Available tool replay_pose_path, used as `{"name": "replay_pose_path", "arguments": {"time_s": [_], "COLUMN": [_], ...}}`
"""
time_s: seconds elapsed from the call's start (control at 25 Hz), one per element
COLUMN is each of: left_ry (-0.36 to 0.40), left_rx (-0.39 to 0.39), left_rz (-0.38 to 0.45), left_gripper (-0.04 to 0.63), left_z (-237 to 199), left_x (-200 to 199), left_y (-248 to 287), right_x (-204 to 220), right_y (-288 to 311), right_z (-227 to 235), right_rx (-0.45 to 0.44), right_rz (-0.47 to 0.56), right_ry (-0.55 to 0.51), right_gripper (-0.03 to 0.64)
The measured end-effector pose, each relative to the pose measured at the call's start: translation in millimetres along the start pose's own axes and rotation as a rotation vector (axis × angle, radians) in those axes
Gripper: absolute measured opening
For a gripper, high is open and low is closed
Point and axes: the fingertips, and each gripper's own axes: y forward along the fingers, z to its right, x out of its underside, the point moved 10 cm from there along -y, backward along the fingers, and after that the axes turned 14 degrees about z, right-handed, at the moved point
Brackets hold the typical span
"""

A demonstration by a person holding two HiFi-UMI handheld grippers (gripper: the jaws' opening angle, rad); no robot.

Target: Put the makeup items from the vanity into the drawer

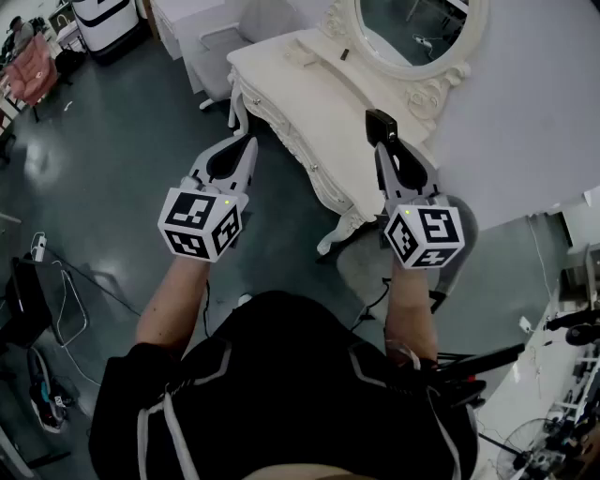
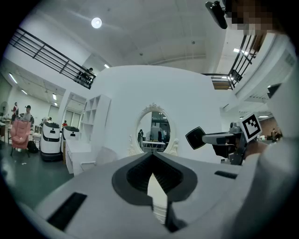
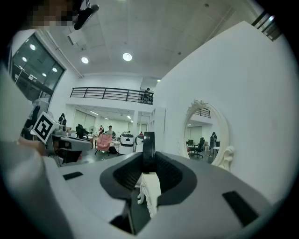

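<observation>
Far left: left gripper (image 1: 247,142) (image 2: 152,157), pressed together, pinching nothing, beside the one white vanity (image 1: 314,117). Further right: right gripper (image 1: 381,142) (image 3: 148,159), clamped edge-on around one black makeup case (image 1: 380,122) (image 3: 148,150), above the vanity top. Two grippers, one oval mirror (image 1: 412,33).

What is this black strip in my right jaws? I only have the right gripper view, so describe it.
Observer: In the left gripper view it is a flat black square case, clamped at one side in the right gripper.
Operator: Report the left gripper.
Observer: The left gripper has its jaws together, nothing between them.
Operator: Check the vanity top.
Observer: In the head view one small dark item lies on the vanity near the mirror.
</observation>
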Motion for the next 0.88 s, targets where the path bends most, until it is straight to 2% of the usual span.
{"name": "replay_pose_path", "arguments": {"time_s": [0.36, 0.52, 0.68, 0.88], "left_ry": [0.003, -0.003, -0.044, -0.009], "left_rx": [-0.016, -0.018, -0.003, 0.004], "left_rz": [0.004, 0.01, 0.019, 0.02], "left_gripper": [0.003, 0.003, 0.003, 0.003], "left_z": [0.6, -0.8, 0.0, -9.9], "left_x": [-3.5, -6.0, -6.5, -9.4], "left_y": [-9.5, -16.2, -25.5, -34.6], "right_x": [-3.9, -8.8, -7.4, -7.1], "right_y": [-3.8, -6.3, -10.8, -7.4], "right_z": [-2.5, -6.7, -12.4, -22.3], "right_rx": [0.001, -0.022, -0.005, 0.012], "right_rz": [0.003, 0.031, 0.036, 0.04], "right_ry": [-0.003, 0.035, 0.044, 0.058], "right_gripper": [0.092, 0.092, 0.091, 0.091]}}
